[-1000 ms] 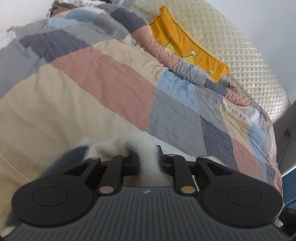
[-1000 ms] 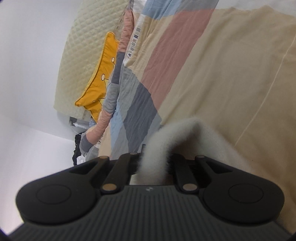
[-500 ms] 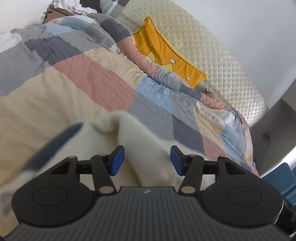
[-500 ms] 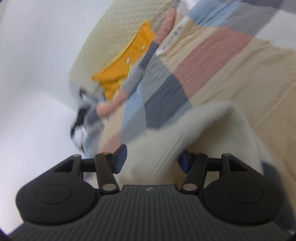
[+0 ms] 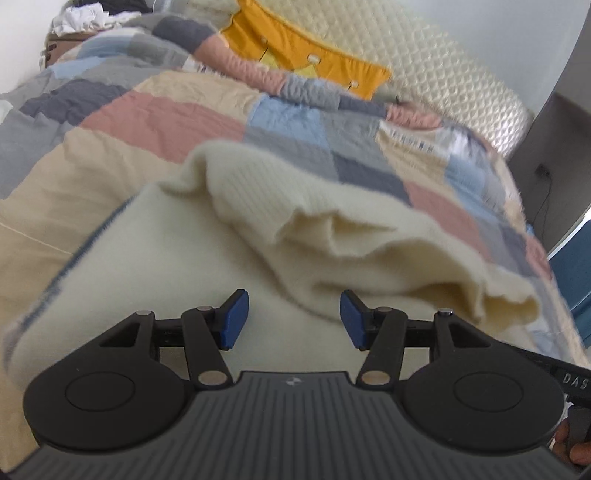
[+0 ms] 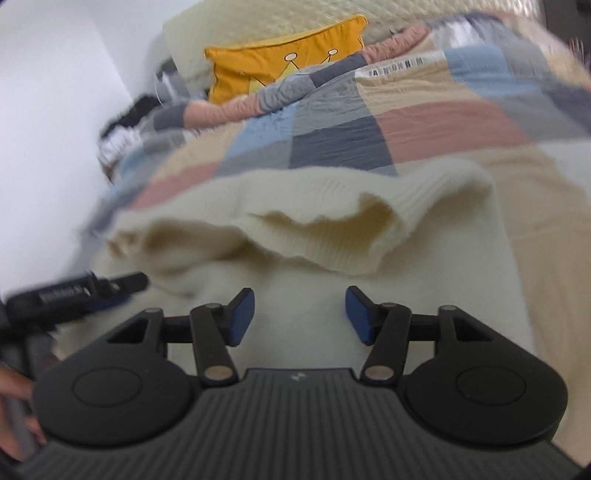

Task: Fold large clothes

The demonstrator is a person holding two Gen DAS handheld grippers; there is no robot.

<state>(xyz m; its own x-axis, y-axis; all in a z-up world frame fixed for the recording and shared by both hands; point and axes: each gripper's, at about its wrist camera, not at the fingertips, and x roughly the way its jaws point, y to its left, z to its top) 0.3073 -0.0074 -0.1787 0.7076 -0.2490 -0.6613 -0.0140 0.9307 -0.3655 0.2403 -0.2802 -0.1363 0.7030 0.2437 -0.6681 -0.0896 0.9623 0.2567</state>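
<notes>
A cream knitted sweater [image 5: 332,229] lies folded on the patchwork quilt [image 5: 166,122], its ribbed hem doubled over on top and a blue stripe [image 5: 74,258] along its left edge. My left gripper [image 5: 293,314] hovers open just above the sweater, with nothing pinched between the blue pads. In the right wrist view the same sweater [image 6: 295,221] lies below my right gripper [image 6: 300,314]. Its jaws stand apart and are closing, with no cloth gripped. The left gripper's body [image 6: 74,291] shows at that view's left edge.
The quilt [image 6: 443,122] covers the bed. A yellow crown pillow [image 5: 306,62] leans on the quilted cream headboard [image 5: 443,74] at the back. Clothes are heaped at the far corner [image 5: 85,18]. A hand [image 6: 14,387] holds the left tool.
Both grippers let go of the sweater, opened and drew back from it. The fold now lies flat on the bed. The right view rolled back towards upright.
</notes>
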